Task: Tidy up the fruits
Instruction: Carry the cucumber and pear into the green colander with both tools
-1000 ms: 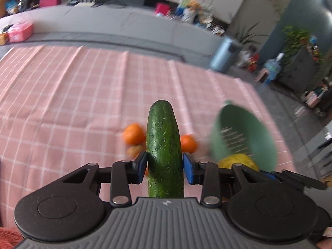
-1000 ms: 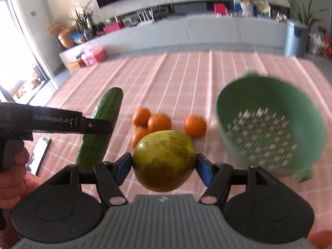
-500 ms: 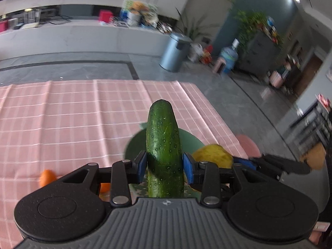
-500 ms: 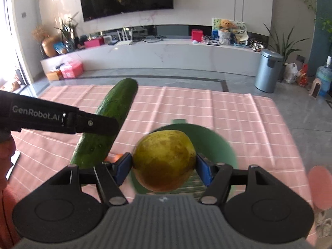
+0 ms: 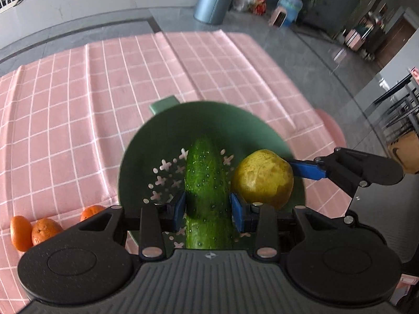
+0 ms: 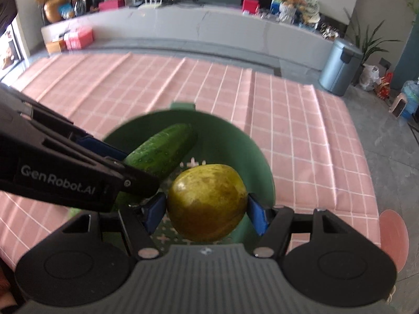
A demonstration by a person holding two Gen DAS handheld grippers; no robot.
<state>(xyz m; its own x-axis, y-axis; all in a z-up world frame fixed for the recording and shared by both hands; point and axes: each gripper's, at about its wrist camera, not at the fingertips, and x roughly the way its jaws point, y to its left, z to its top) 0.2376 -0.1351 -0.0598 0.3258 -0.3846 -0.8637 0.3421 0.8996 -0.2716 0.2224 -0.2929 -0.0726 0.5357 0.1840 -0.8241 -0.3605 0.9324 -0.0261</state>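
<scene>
While over colander (image 5: 167, 141), L hand-held gripper (image 5: 208, 210) clamps cucumber (image 5: 205, 172).

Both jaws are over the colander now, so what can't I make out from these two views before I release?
- Left wrist: the bumpy green cucumber hides its own lower end and any contact with the green plastic colander.
- Right wrist: the yellow-green pear covers the colander floor beneath it.
- Left wrist: small orange tangerines are partly hidden behind the gripper body.
</scene>
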